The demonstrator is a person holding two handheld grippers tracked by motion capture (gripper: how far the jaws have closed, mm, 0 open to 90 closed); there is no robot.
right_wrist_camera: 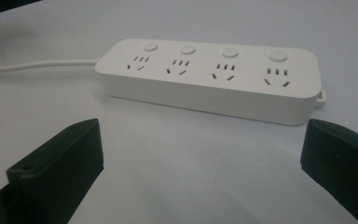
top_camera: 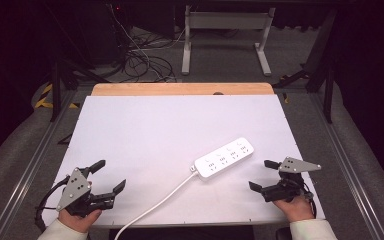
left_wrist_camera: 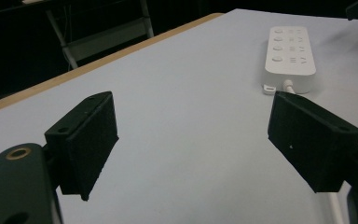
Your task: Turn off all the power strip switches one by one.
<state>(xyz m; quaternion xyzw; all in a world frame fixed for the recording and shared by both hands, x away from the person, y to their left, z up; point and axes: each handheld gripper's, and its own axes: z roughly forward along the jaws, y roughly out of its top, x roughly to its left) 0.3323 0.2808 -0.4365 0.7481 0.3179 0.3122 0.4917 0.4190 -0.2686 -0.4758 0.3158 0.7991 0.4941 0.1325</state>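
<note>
Two grippers, left (top_camera: 109, 176) and right (top_camera: 263, 174), fingers wide apart, empty | power strip (top_camera: 224, 158) flat on worktop (top_camera: 145, 130), right of centre | risk: smooth casing skids; cord (top_camera: 155, 206) drags

White table (top_camera: 145, 130) brightly, evenly lit; surroundings dark; soft shadows; gripper views slightly soft, grainy

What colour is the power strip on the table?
White, cord included; the power strip shows best in the right gripper view.
</note>
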